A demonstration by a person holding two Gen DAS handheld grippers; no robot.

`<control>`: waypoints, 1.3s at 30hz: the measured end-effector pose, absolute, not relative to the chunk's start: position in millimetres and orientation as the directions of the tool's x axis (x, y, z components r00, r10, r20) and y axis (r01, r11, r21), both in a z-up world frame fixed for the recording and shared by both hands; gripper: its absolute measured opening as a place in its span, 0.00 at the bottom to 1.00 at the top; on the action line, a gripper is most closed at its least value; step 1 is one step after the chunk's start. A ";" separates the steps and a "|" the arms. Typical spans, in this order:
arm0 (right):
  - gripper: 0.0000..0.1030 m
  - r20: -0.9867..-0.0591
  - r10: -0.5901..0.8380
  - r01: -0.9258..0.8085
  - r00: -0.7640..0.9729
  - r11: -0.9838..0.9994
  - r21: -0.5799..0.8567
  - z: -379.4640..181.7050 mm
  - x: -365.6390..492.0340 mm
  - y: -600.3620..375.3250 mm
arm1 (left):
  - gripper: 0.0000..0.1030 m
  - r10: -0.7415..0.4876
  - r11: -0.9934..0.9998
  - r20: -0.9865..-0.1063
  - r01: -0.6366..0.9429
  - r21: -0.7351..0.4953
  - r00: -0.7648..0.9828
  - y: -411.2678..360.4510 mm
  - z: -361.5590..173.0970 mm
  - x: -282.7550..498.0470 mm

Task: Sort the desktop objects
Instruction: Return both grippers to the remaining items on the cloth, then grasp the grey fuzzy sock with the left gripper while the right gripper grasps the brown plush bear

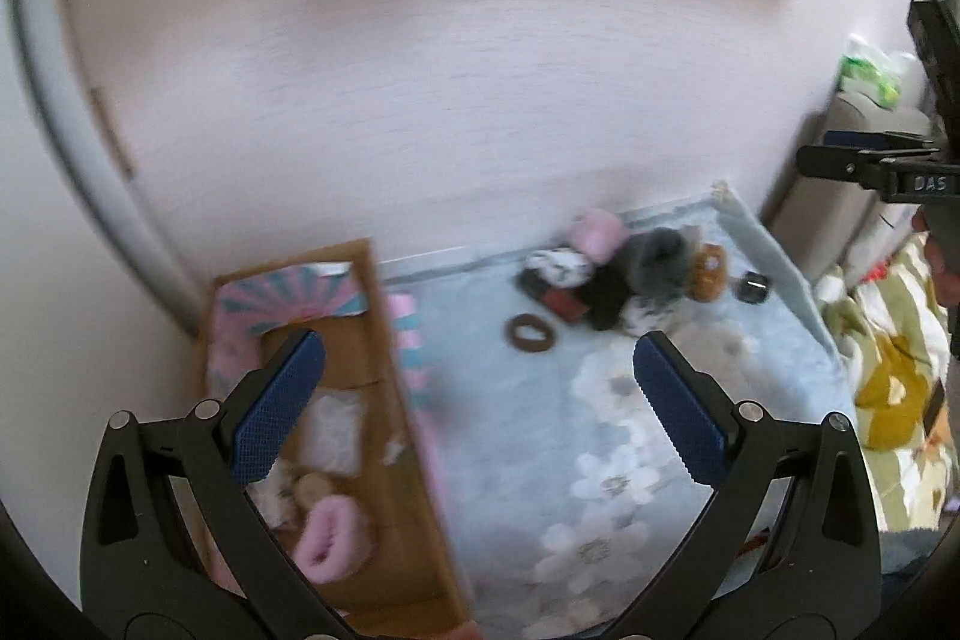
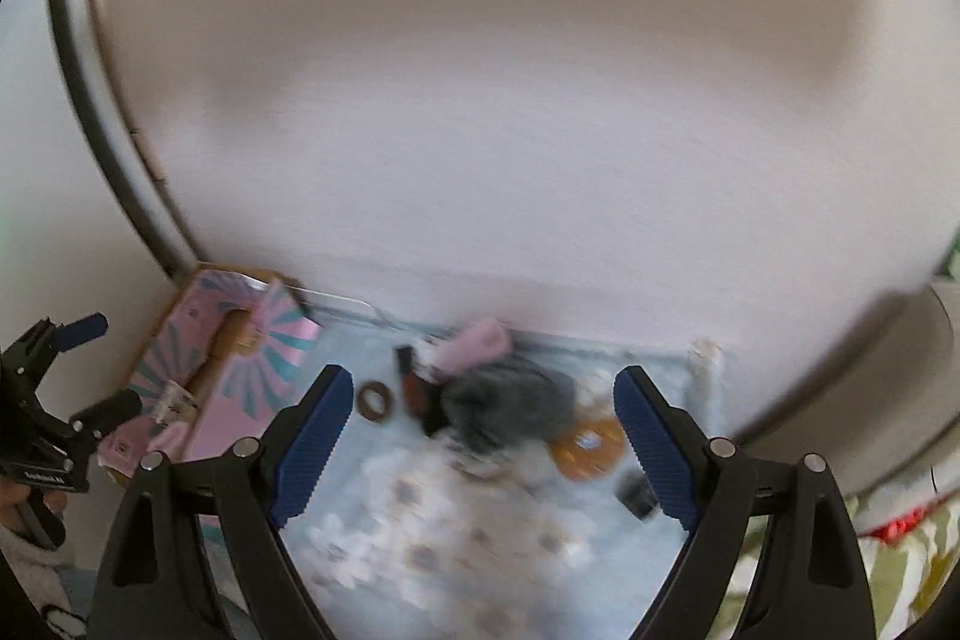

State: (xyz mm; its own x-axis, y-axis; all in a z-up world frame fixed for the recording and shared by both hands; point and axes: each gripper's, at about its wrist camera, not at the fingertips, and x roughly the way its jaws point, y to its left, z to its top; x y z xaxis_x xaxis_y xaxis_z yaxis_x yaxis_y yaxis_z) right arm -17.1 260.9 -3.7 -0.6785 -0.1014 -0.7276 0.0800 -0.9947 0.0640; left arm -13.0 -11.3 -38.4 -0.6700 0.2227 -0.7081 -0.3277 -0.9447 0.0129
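A blurred pile of hair accessories lies at the back of the pale blue flowered mat (image 1: 600, 430): a grey fluffy piece (image 1: 657, 259), a pink one (image 1: 594, 229), an orange scrunchie (image 1: 711, 271), a brown hair ring (image 1: 531, 334) and a small black item (image 1: 755, 287). My left gripper (image 1: 480, 346) hangs open and empty above the mat, between the cardboard box (image 1: 396, 400) and the pile. My right gripper (image 2: 485, 379) is also open and empty, above and in front of the grey piece (image 2: 510, 400), the brown ring (image 2: 375, 400) and the orange scrunchie (image 2: 588, 448). Each gripper shows at the edge of the other's view.
The box (image 2: 204, 370) with pink patterned flaps stands at the mat's left against the wall and holds a pink fluffy scrunchie (image 1: 333, 538) and pale items. A green and yellow flowered cover (image 1: 888, 376) lies to the right. A pale wall closes off the back.
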 end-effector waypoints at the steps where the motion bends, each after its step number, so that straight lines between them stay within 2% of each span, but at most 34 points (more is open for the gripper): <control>1: 0.84 -0.733 -0.089 0.065 -0.674 -0.996 0.061 -6.8 -14.0 268.8 | 1.00 0.236 -0.937 -0.708 -0.348 0.015 -0.666 -2.4 -39.1 -13.3; 9: 0.84 -0.783 -0.033 0.043 -0.621 -0.999 0.008 -38.2 -1.5 298.7 | 1.00 0.306 -0.896 -0.724 -0.445 0.002 -0.618 60.3 -46.9 -25.7; 12: 0.84 -0.800 -0.048 0.057 -0.598 -0.998 0.017 -48.2 -1.0 311.0 | 1.00 0.373 -0.872 -0.729 -0.486 -0.063 -0.574 79.4 -51.6 -36.9; 16: 0.84 -0.813 -0.076 0.077 -0.577 -0.996 0.038 -59.7 -3.7 328.8 | 1.00 0.403 -0.865 -0.736 -0.489 -0.112 -0.544 98.7 -60.1 -53.8; 23: 0.84 -0.849 -0.120 0.143 -0.514 -0.988 0.053 -100.0 -23.3 340.5 | 1.00 0.377 -0.855 -0.771 -0.513 -0.077 -0.513 147.0 -96.4 -91.0; 30: 0.84 -0.872 -0.161 0.189 -0.462 -0.979 0.080 -138.9 -53.3 349.7 | 1.00 0.296 -0.858 -0.796 -0.513 0.022 -0.528 184.5 -131.2 -116.7; 39: 0.84 -0.883 -0.219 0.269 -0.414 -0.957 0.110 -169.5 -86.7 357.9 | 0.99 0.255 -0.895 -0.815 -0.446 0.004 -0.520 190.3 -162.4 -133.8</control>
